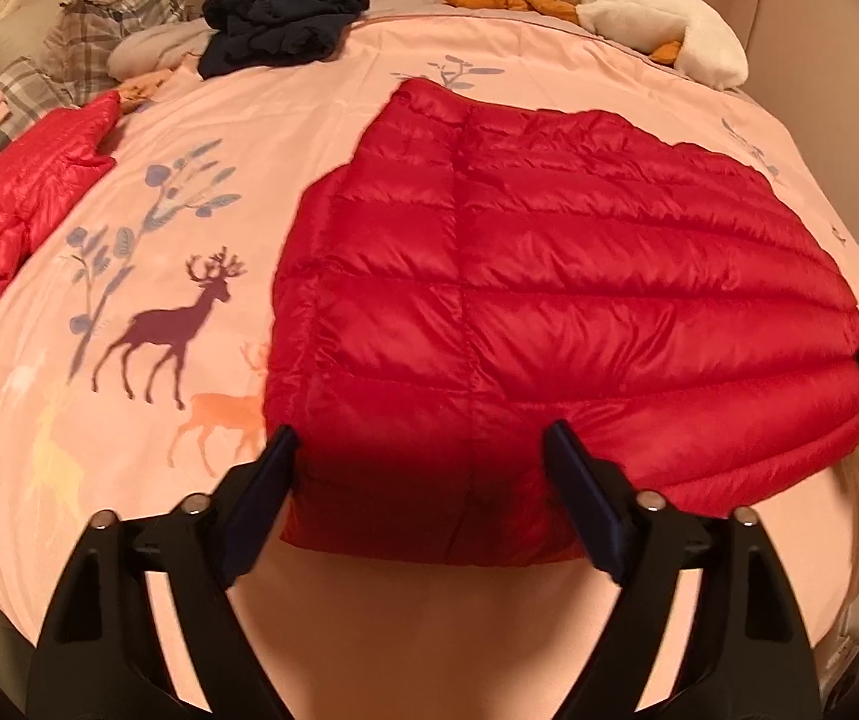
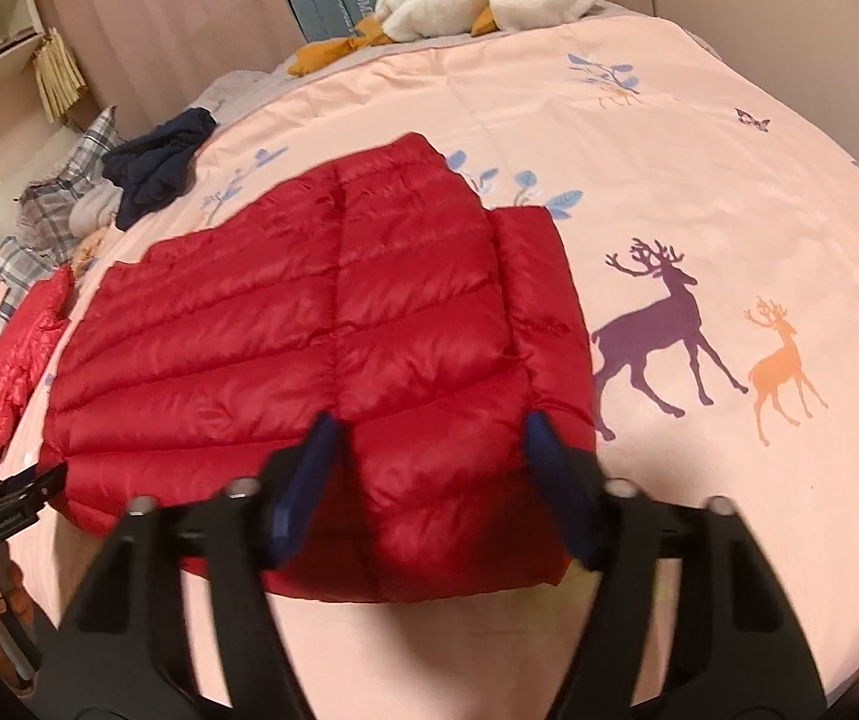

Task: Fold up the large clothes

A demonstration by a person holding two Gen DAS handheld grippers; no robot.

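Spread left gripper (image 1: pixel 420 450) jaws over red down jacket (image 1: pixel 549 276), lengthwise across bed.

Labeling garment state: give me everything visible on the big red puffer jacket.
The red puffer jacket is shiny, quilted in horizontal baffles with a centre seam. It lies flat on the pink deer-print bedspread, already folded into a rough rectangle. The left gripper and right gripper straddle its near edge at opposite ends, jaws open.

warm pinkish indoor light, kinda dim, soft shadow under the left gripper (image 1: pixel 420 456) on the red down jacket (image 1: pixel 549 276), heavy fisheye bending, dark vignetted corners, slight motion blur
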